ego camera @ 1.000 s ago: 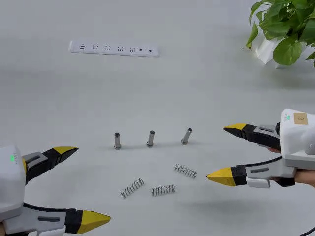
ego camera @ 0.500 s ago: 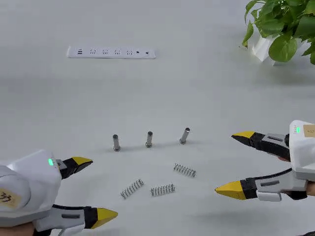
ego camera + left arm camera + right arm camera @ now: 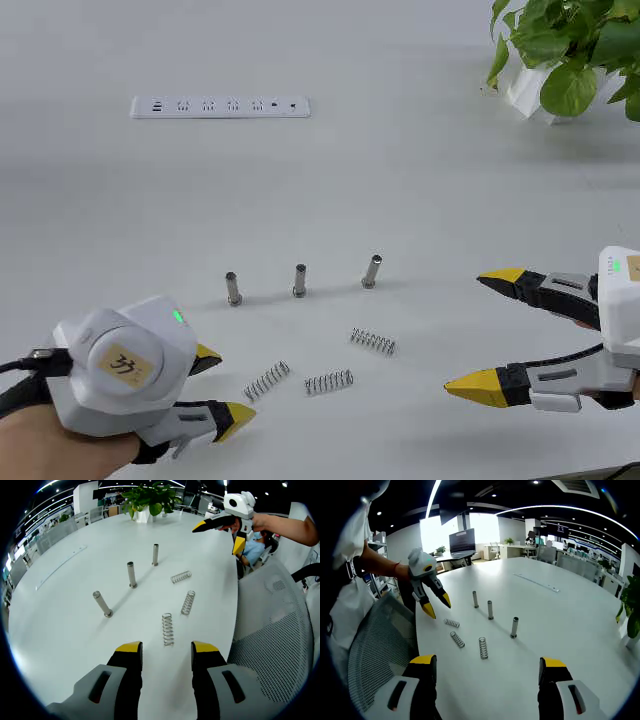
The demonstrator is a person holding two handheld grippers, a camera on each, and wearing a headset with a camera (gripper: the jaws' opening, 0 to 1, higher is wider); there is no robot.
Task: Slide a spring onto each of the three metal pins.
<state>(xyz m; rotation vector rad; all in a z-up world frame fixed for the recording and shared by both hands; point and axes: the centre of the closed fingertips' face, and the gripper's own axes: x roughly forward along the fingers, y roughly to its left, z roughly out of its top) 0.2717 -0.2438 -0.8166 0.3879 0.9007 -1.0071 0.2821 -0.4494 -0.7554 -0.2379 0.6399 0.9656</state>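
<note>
Springs [image 3: 328, 382] lie between left gripper [image 3: 236, 383] and right gripper [image 3: 464, 332], both fingers open, empty.

pins [image 3: 299, 281] row on tbl [image 3: 450, 200] | springs [image 3: 329, 381] in front | pwr strip [image 3: 220, 106] behind

The left gripper [image 3: 232, 385] has a round white body with a tan sticker [image 3: 125, 364] with dark marks on it, a small green light [image 3: 178, 317] and a black cable [image 3: 25, 357]. Its fingers [image 3: 125, 680] are grey and black with yellow tips. The right gripper [image 3: 472, 332] has the same colours. The person wears a white top [image 3: 347, 600] and a thin red band [image 3: 397, 567] on one wrist.
</note>
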